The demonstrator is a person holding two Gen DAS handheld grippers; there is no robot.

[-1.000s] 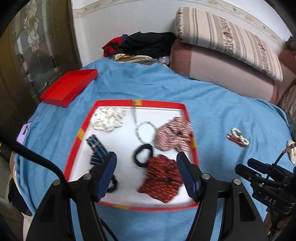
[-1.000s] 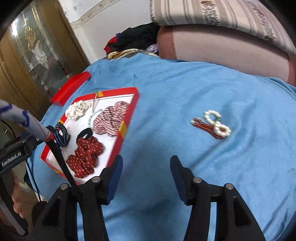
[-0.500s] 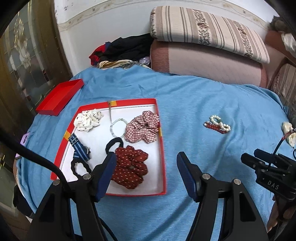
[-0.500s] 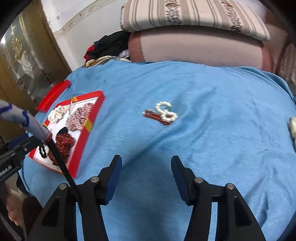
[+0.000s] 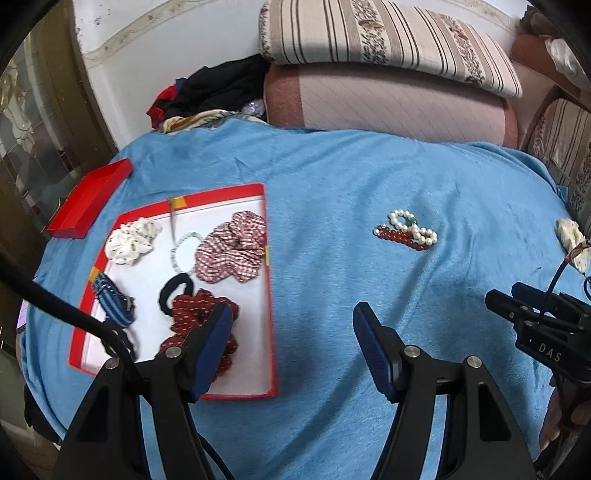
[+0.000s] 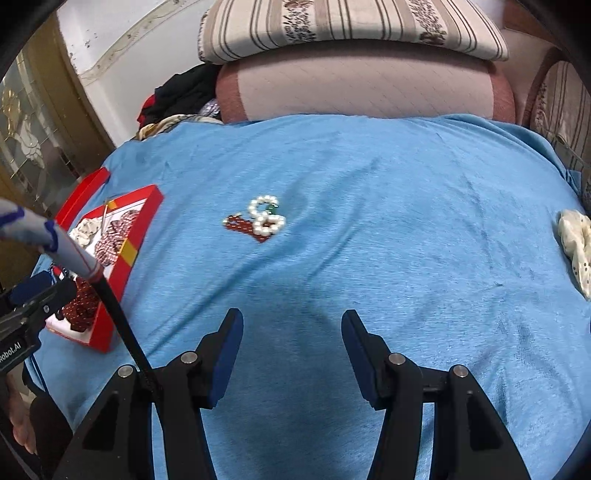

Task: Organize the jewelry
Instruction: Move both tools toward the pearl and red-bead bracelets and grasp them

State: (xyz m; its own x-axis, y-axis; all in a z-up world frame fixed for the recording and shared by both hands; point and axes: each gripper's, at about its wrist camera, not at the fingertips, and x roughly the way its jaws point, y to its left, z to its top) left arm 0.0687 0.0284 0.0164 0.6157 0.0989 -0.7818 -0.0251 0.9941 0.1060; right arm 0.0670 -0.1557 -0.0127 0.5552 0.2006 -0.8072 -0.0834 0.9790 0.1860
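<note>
Step in hand: a judgement: between pickups, several pieces already lie in the red tray (image 5: 269,332); loose ones remain on the bed.
Left gripper (image 5: 291,332): lower centre of the left wrist view, jaws wide, holding nothing, over the tray's right edge.
Tray contents: left of the left wrist view; red dotted scrunchie (image 5: 192,314), checked scrunchie (image 5: 232,251), cream scrunchie (image 5: 133,240), black hair tie (image 5: 177,291).
Pearl and red bead bracelets (image 6: 260,219): centre left of the right wrist view, touching each other, well apart from the tray.
Right gripper (image 6: 291,343): lower centre, jaws wide, empty.
Next move: probably reach forward, lower and close on the bracelets; beads sink into soft cloth.
Cream dotted scrunchie (image 6: 576,247): far right edge.
Bed: blue cover (image 6: 406,221), lightly creased.
Room: striped cushion (image 6: 351,26) at the top, clothes pile (image 5: 218,88), red lid (image 5: 88,199) at upper left.
</note>
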